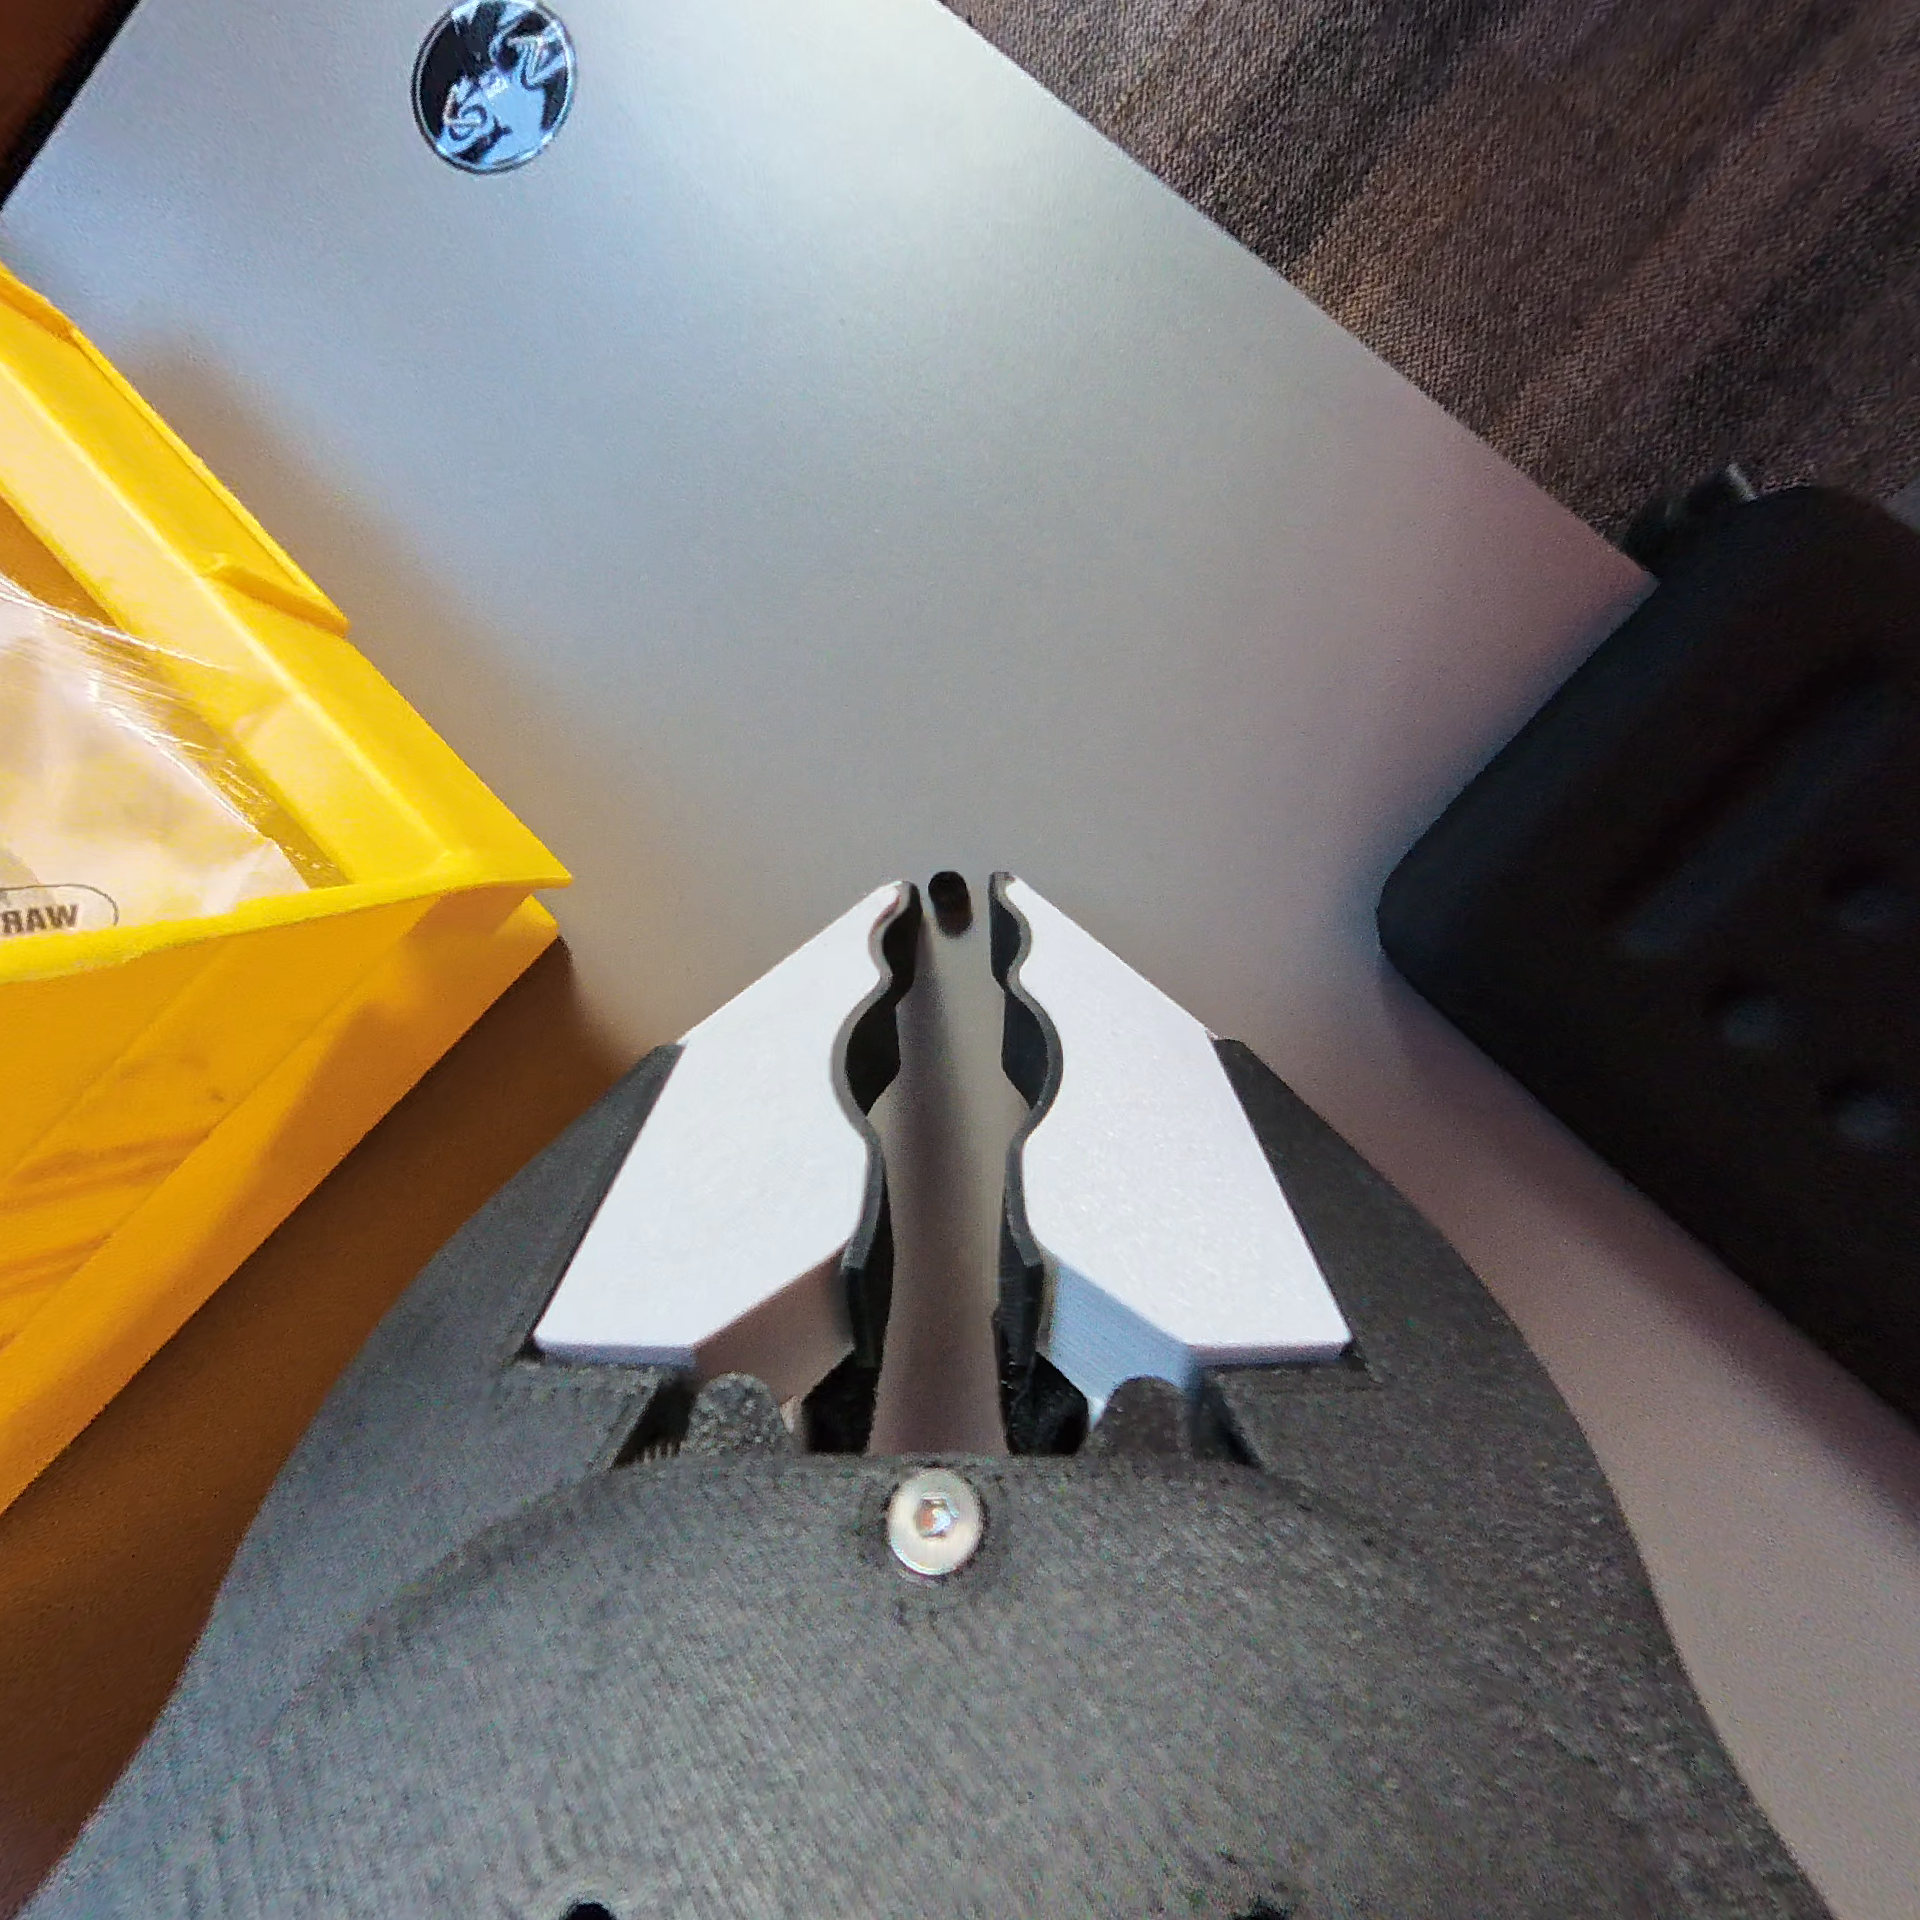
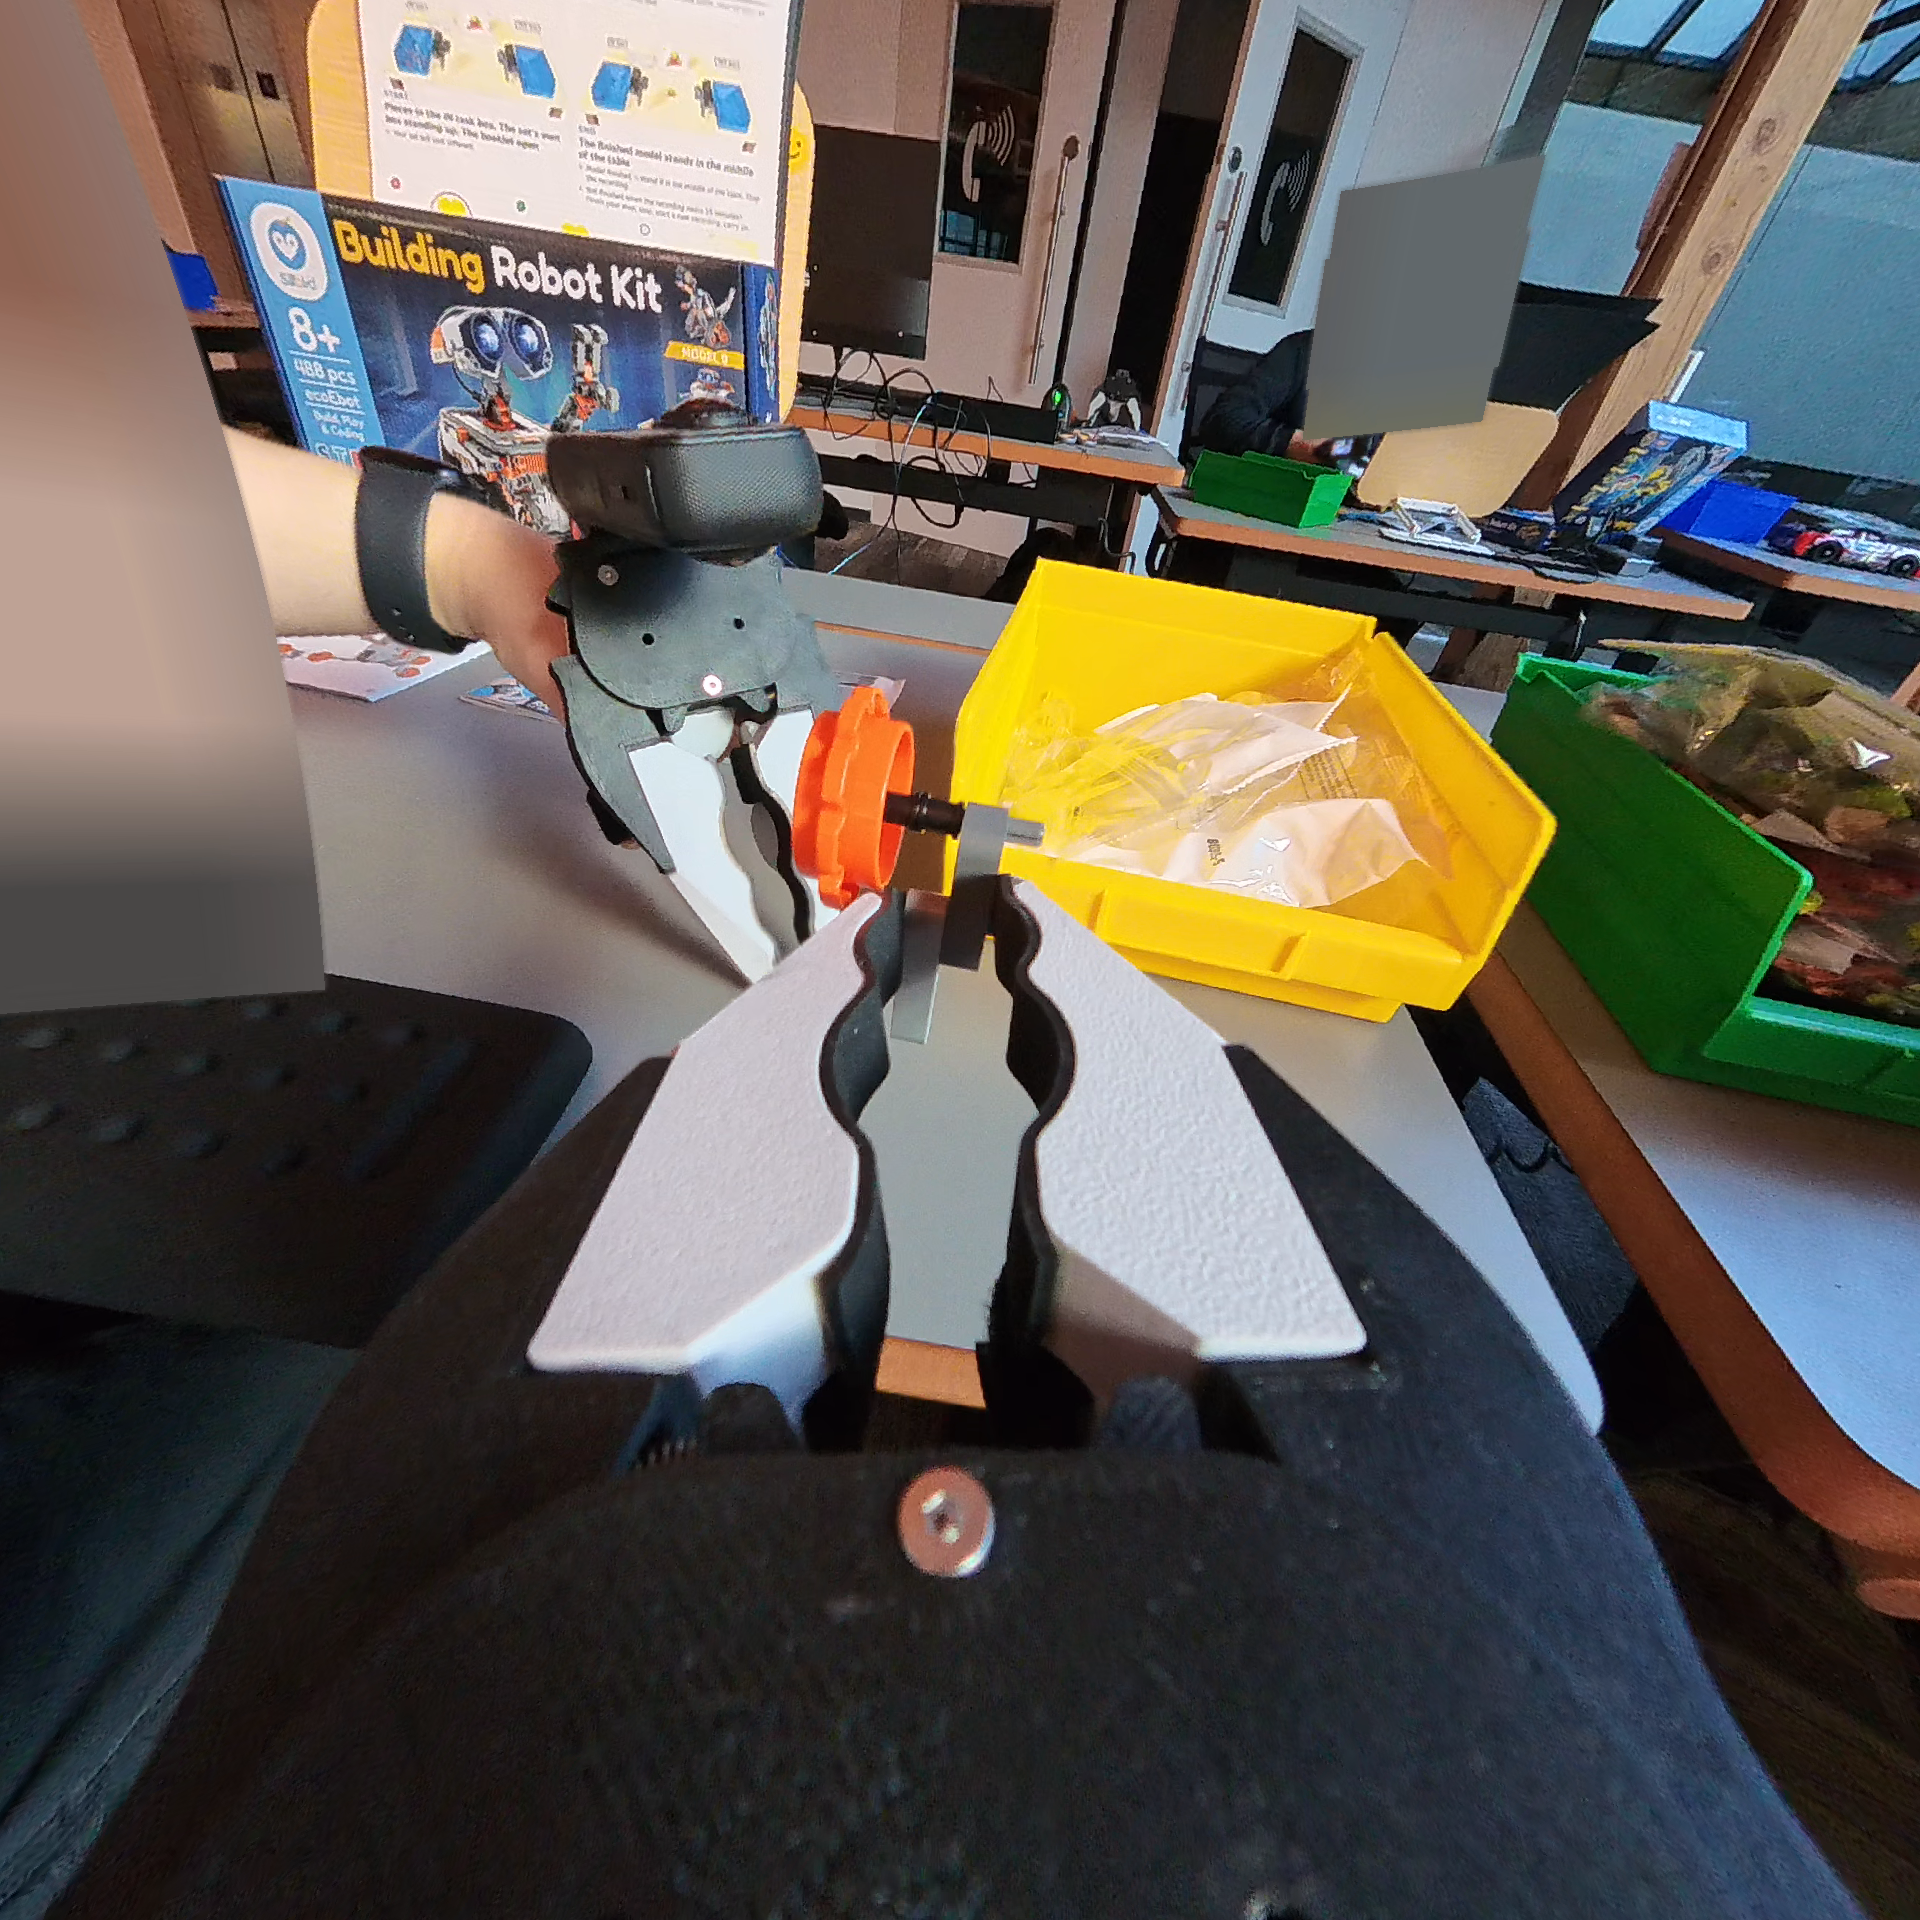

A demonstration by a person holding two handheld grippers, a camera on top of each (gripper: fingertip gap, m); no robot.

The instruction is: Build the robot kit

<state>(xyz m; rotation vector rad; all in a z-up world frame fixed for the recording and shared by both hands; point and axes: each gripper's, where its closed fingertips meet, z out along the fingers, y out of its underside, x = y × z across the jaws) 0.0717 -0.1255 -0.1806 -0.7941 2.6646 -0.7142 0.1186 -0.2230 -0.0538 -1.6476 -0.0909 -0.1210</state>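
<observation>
My right gripper (image 2: 940, 914) is shut on a grey beam (image 2: 971, 894) and holds it upright above the grey table (image 2: 447, 852). A black axle (image 2: 925, 810) runs through the beam's top and carries an orange gear (image 2: 852, 795) on its left end. My left gripper (image 2: 774, 935) points down just left of the gear, held by a hand with a black watch (image 2: 405, 551). In the left wrist view the left gripper (image 1: 951, 904) has its jaws nearly together, with a small black peg (image 1: 948, 902) between the tips above the table (image 1: 831, 468).
A yellow bin (image 2: 1247, 935) with clear plastic bags (image 2: 1226, 790) stands behind the gear; it also shows in the left wrist view (image 1: 208, 1091). A green bin (image 2: 1662, 914) is at right. A kit box (image 2: 499, 322) stands behind. A black chair part (image 2: 260, 1122) lies at the table's near edge. Left tips to right tips: about 15 centimetres.
</observation>
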